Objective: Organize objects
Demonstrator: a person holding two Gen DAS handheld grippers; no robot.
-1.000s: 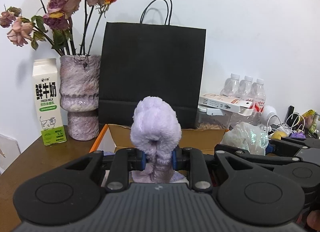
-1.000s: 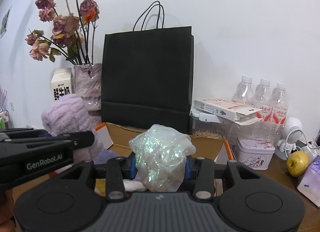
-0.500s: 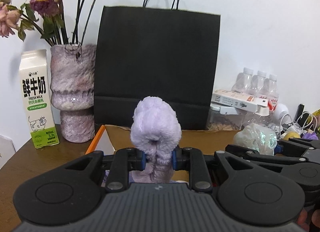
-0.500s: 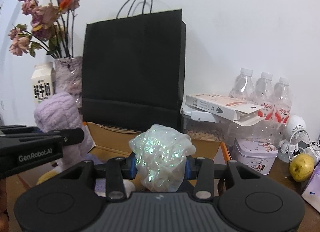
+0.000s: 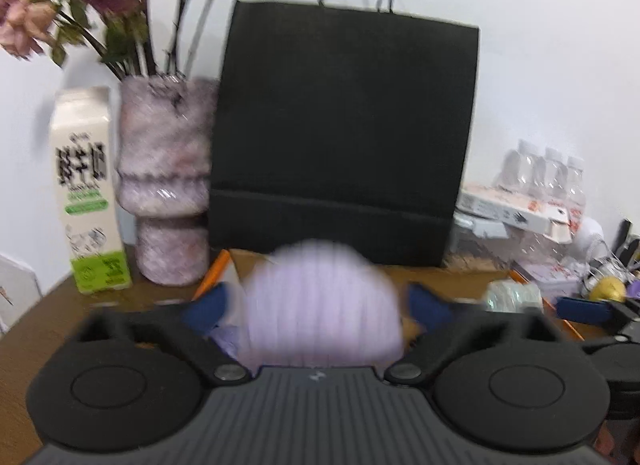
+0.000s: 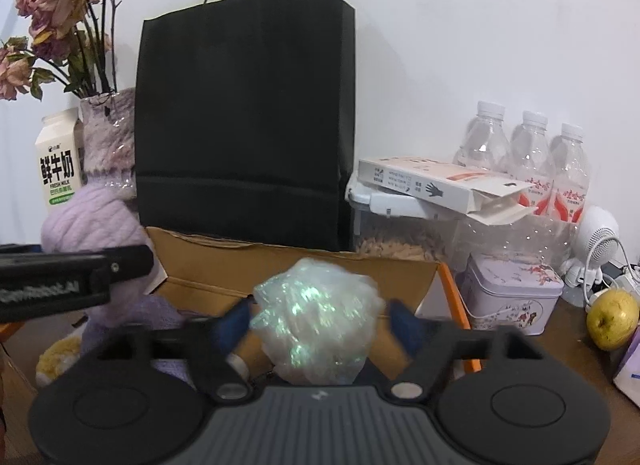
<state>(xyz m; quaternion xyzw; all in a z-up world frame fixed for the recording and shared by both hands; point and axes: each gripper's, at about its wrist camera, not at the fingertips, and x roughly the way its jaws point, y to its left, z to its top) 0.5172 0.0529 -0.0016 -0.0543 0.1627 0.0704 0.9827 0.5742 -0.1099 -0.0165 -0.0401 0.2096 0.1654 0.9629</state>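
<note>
Bright even indoor light; left view motion-blurred, right sharper; fisheye bending, dark corners.

You are in a home, at a brown wooden table [image 5: 36,329] by a white wall. You can see a vase [image 5: 168,181] of dried roses [image 6: 60,21], a milk carton [image 5: 86,193], a black paper bag [image 6: 244,113], water bottles [image 6: 532,153], a small tin [image 6: 512,297], a little fan [image 6: 596,241] and a yellow fruit [image 6: 612,319].

Lilac knitted hat [image 5: 320,305], iridescent crumpled ball [image 6: 316,317], black bag [image 6: 244,105]
</note>
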